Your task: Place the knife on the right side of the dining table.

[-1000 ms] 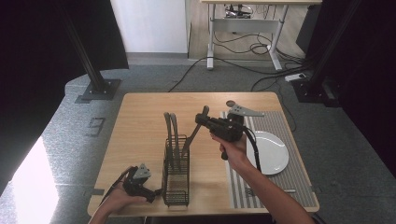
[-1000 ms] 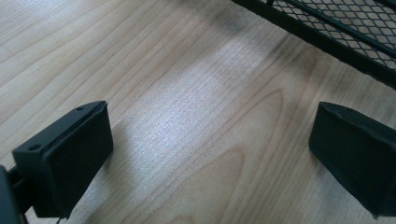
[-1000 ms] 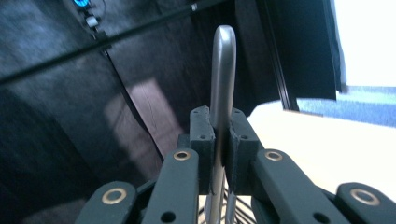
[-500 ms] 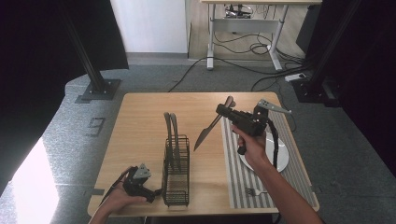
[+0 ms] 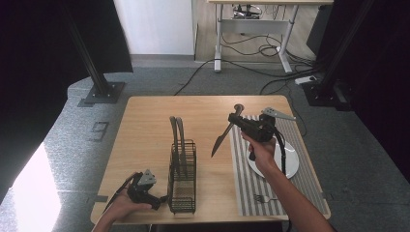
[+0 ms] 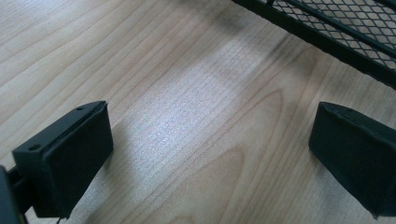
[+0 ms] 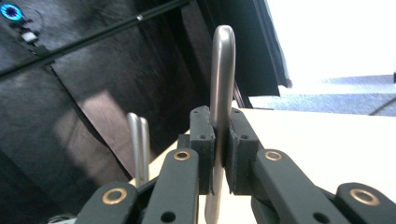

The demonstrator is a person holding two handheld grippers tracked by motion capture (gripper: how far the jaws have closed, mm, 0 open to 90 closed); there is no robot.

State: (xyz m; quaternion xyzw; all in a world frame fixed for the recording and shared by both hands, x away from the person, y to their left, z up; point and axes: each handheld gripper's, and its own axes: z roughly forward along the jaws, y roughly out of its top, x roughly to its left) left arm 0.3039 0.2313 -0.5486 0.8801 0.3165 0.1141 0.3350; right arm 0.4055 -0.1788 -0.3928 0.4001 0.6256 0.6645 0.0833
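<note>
Held a slim silver metal table knife [image 5: 222, 137] clamped tight in the right tongs [image 5: 235, 117], with the pads pressed on both flat sides of its handle. Held it in the air above the middle of the pale wooden desk [image 5: 145, 130], rounded handle end uppermost and blade tip slanting down toward the person's side. Seen along the right tongs' own jaws, rose straight up between the two pads, handle end well clear of them.

Rested the left tongs [image 5: 157, 200] low at the near left corner of the desk, jaws spread wide apart, with nothing between them but bare wood.

Just beside the left tongs, toward the knife: a black wire-mesh cutlery rack [image 5: 183, 179], upright near the desk's front edge. Inside the rack: two long silver metal utensil handles [image 5: 176, 130], leaning close together at its far end. Well apart from the knife tip, and lower.

Farther right: a grey-and-white striped mat [image 5: 300, 188] along the desk's right side. On the mat: a round white plate [image 5: 290, 162], partly hidden behind the right hand, and a small silver fork [image 5: 263, 198] near the front edge.
</note>
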